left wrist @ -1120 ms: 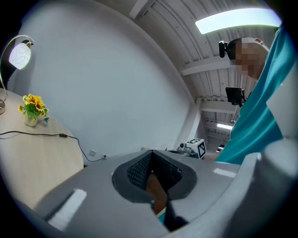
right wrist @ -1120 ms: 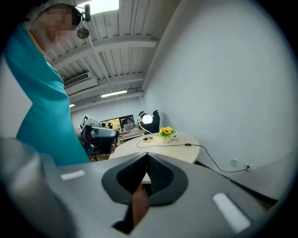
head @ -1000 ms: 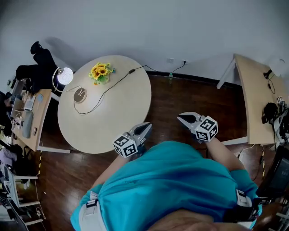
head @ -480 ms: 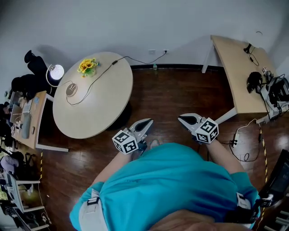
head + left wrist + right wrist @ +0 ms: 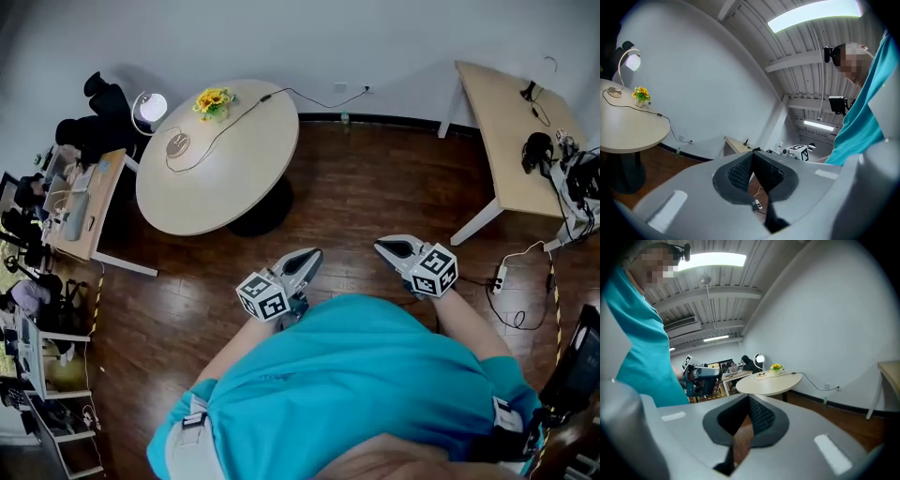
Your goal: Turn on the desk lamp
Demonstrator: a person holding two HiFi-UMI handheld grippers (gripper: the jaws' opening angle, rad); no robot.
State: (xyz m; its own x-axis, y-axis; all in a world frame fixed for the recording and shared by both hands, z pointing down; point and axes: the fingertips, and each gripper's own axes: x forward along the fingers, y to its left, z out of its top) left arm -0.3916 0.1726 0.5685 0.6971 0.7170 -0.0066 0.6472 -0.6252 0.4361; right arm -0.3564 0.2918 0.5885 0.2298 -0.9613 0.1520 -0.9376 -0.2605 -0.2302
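The desk lamp [image 5: 150, 106] stands at the far left edge of the round beige table [image 5: 234, 178]. Its round head glows white and its disc base [image 5: 176, 143] sits beside a pot of sunflowers [image 5: 214, 100]. A black cable [image 5: 246, 112] runs from the base across the table to the wall. Both grippers hang near my body, well short of the table. My left gripper [image 5: 309, 255] and right gripper [image 5: 380, 246] are shut on nothing. The lamp [image 5: 632, 60] shows far off in the left gripper view, and the lamp [image 5: 759, 359] is small in the right gripper view.
Dark wooden floor [image 5: 366, 197] lies between me and the table. A rectangular desk [image 5: 502, 122] with headphones and gear stands at the right, a power strip [image 5: 500, 277] on the floor beside it. A cluttered desk [image 5: 80, 211] and a dark-clothed person [image 5: 94, 127] are at the left.
The table and lamp now sit farther and smaller in the head view; I have backed away and turned. Both grippers keep the same shut pose by my body.
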